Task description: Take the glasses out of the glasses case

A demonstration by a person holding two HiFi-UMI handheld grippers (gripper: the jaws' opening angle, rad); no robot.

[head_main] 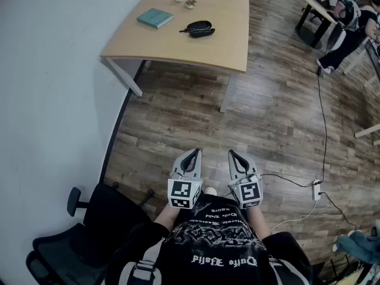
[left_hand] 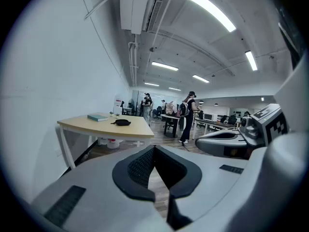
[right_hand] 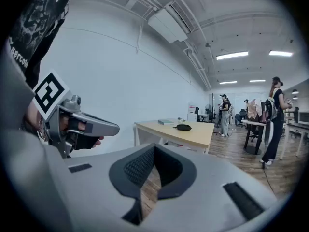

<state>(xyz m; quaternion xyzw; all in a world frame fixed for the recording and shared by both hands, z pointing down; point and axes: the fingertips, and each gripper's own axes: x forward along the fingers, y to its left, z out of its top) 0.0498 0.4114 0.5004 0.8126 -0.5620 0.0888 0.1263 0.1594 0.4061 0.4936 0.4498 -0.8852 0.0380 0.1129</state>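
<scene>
A black glasses case [head_main: 200,28] lies on the wooden table [head_main: 225,46] far ahead, with a thin dark piece sticking out at its left end. It appears small in the left gripper view [left_hand: 122,122] and the right gripper view [right_hand: 183,127]. My left gripper [head_main: 193,152] and right gripper [head_main: 233,154] are held side by side close to my body, well short of the table. Both are shut with nothing between the jaws. In the left gripper view [left_hand: 154,148] and the right gripper view [right_hand: 154,147] the jaw tips meet.
A teal book [head_main: 155,18] and two small potted plants [head_main: 184,1] sit on the table. A black office chair [head_main: 89,224] stands at my left by the white wall. A cable and power strip [head_main: 316,190] lie on the wood floor at right. People stand in the background.
</scene>
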